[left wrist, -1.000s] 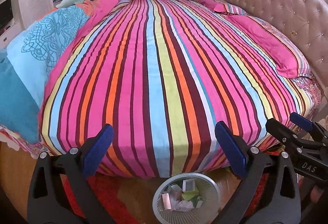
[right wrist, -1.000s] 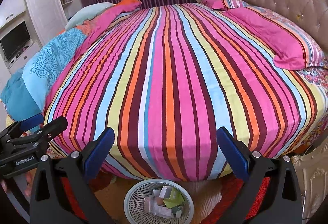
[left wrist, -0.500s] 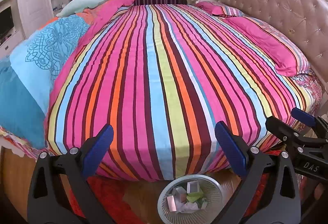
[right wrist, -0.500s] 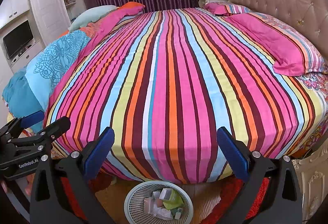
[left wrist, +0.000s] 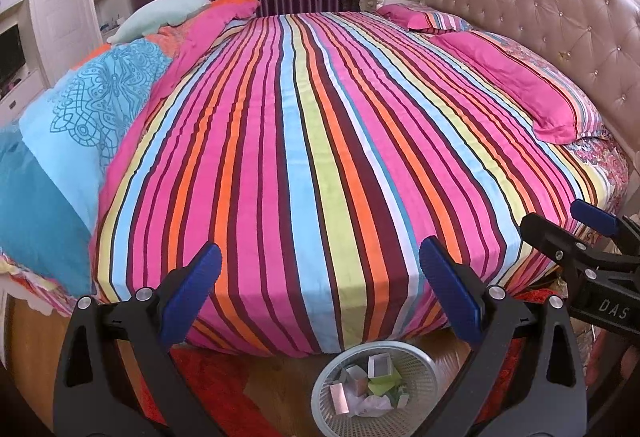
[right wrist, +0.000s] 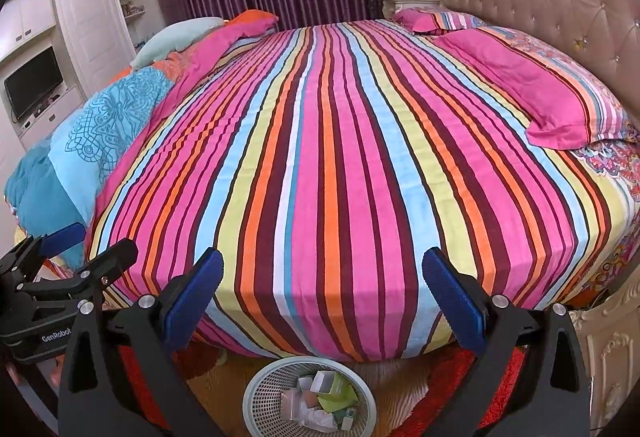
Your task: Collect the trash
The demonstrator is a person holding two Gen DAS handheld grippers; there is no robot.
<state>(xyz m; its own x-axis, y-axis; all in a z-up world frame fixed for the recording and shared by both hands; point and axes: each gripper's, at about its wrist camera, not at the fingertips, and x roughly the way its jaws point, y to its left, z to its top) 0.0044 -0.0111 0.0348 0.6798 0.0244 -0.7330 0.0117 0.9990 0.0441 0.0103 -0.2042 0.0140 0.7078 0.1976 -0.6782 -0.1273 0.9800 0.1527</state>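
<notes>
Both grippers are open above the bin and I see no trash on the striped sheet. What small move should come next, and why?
Probably lift both away and stop. The left gripper and right gripper are open and hold nothing, the striped sheet shows no litter, and the scraps already lie in the basket on the floor.

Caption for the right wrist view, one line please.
Open right gripper hovers empty over a white mesh wastebasket holding boxes and paper, at the foot of a striped bed.
</notes>
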